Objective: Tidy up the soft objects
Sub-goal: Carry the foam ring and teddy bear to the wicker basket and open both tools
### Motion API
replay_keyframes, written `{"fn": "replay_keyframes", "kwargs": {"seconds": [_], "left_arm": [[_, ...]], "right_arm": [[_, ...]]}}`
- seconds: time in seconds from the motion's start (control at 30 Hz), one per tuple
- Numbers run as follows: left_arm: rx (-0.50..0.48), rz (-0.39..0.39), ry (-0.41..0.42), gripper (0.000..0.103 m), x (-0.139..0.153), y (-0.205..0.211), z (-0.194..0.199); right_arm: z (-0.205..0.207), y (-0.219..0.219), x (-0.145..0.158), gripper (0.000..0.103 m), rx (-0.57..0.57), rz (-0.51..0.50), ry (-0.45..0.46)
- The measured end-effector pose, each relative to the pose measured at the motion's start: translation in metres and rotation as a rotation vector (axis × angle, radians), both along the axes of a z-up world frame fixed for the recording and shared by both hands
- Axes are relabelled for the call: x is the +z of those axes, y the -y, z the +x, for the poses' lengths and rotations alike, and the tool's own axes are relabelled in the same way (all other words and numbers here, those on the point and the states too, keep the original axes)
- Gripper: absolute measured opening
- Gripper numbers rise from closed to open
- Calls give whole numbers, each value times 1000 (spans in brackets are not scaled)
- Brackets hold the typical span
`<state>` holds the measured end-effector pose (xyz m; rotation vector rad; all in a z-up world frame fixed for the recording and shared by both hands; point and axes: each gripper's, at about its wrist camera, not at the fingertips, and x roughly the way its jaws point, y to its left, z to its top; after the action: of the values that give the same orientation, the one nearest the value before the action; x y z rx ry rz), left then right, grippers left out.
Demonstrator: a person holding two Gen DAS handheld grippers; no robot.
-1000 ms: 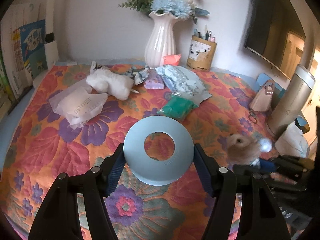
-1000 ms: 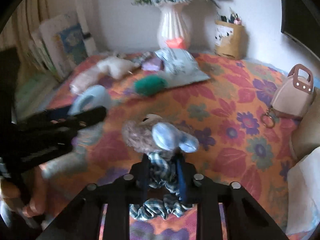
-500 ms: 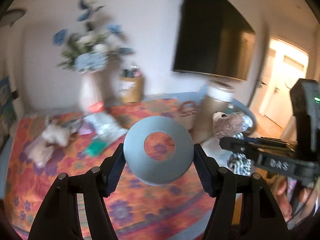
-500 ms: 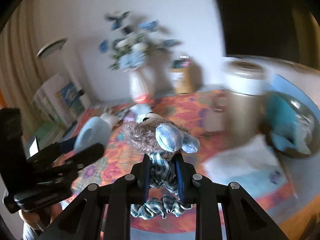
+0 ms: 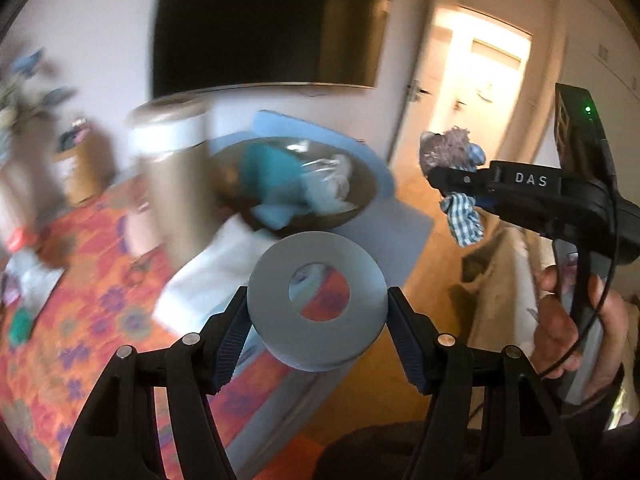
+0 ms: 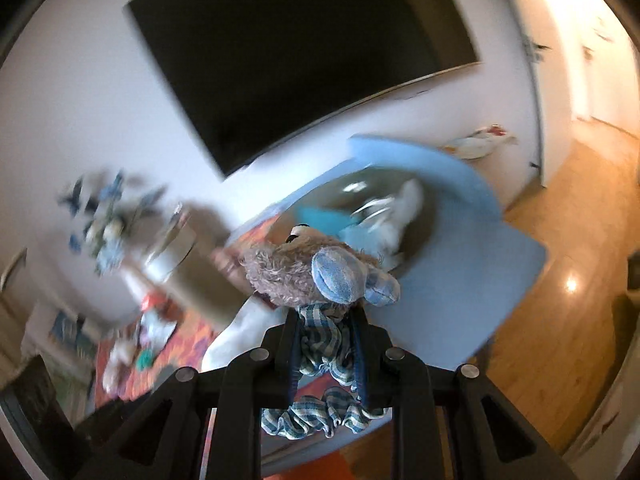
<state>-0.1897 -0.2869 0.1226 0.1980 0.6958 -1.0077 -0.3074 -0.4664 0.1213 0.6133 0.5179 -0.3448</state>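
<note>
While fingers (image 5: 404,344) flank the ring (image 5: 318,306), others (image 6: 294,344) pinch the plush (image 6: 316,276)

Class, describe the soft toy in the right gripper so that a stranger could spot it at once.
Start at the dark wall-mounted television. Below it the right gripper is shut on a plush mouse. Unlike the plain blue ring, it has curly brown fur, blue ears and a checked scarf.
</note>
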Motion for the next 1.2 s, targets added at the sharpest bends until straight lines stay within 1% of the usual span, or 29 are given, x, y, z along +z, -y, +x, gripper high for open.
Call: {"fn": "replay_keyframes", "kwargs": {"seconds": [0.07,0.17,0.23,0.33,0.43,0.47,0.53,0.6,0.63,0.7,0.77,0.8,0.83,0.87,0.9,1.0,1.2], "left_arm": [[-22,-20,8,64,13,18,1],[-17,-56,37,64,38,43,8],[13,-73,57,64,54,61,17],[76,-68,61,64,60,84,32],[173,-43,84,64,53,106,50],[214,-24,90,64,46,115,58],[228,5,93,64,36,127,65],[248,45,103,64,23,141,77],[259,60,111,64,18,146,82],[269,73,115,67,9,156,94],[262,97,107,71,1,165,103],[253,111,104,74,-4,168,106],[242,127,106,79,-9,170,107],[233,135,112,82,-12,172,106],[225,138,118,83,-15,173,104],[187,145,125,84,-20,175,95],[100,99,148,84,-11,162,59]], "right_arm": [[-6,16,7,21,-30,11,30],[-8,33,25,21,-50,-19,67],[-2,41,40,21,-54,-57,88],[21,53,54,21,-49,-112,85],[54,68,51,21,-30,-123,59],[66,73,47,21,-25,-123,44],[91,86,34,21,-11,-111,11],[120,100,18,21,24,-95,-52],[134,109,9,21,40,-74,-85],[153,122,-4,21,62,-29,-112],[167,134,-14,26,81,-1,-132],[176,140,-20,35,103,18,-153],[182,143,-25,51,120,30,-169],[184,145,-28,58,134,36,-181],[186,146,-30,61,144,34,-187],[182,147,-29,61,154,14,-196],[157,132,-14,61,160,-25,-149]]}}
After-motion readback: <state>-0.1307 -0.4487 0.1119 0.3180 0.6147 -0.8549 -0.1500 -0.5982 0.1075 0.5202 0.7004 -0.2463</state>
